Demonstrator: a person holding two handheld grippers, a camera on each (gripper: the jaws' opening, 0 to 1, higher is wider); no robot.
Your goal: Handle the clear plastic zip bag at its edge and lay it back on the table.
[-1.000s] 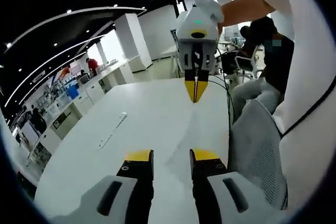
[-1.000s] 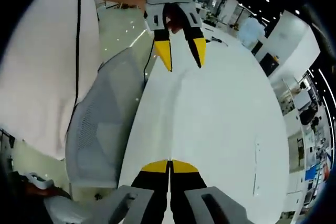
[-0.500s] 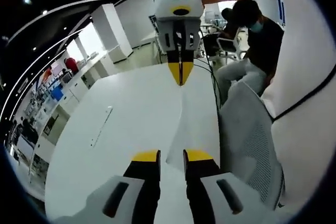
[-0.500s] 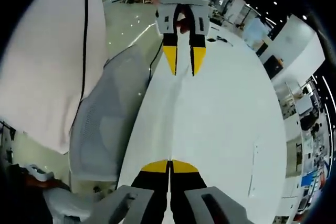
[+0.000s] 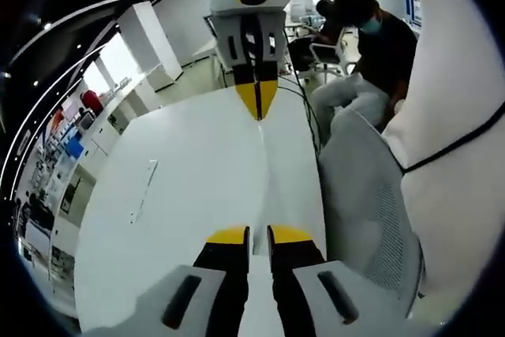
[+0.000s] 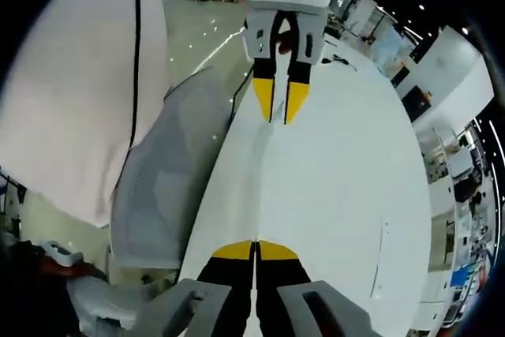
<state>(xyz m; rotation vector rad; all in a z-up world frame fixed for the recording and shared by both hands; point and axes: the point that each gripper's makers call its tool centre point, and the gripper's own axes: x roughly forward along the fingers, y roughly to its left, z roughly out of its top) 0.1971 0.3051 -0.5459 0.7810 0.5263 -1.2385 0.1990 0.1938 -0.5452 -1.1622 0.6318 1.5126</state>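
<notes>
While both jaws pinch, zip bag (image 6: 263, 183) stretched between left gripper (image 5: 257, 236), right gripper (image 6: 255, 249)

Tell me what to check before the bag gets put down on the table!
1. Right gripper shut on the bag edge: ok.
2. Left gripper shut on the other edge: cannot tell, a thin gap shows between its fingers.
3. Bag stretched flat between the two grippers: ok.
4. Bag over the table: ok.
5. Bag touching the table yet: cannot tell.
6. Chair away from the bag: ok.
</notes>
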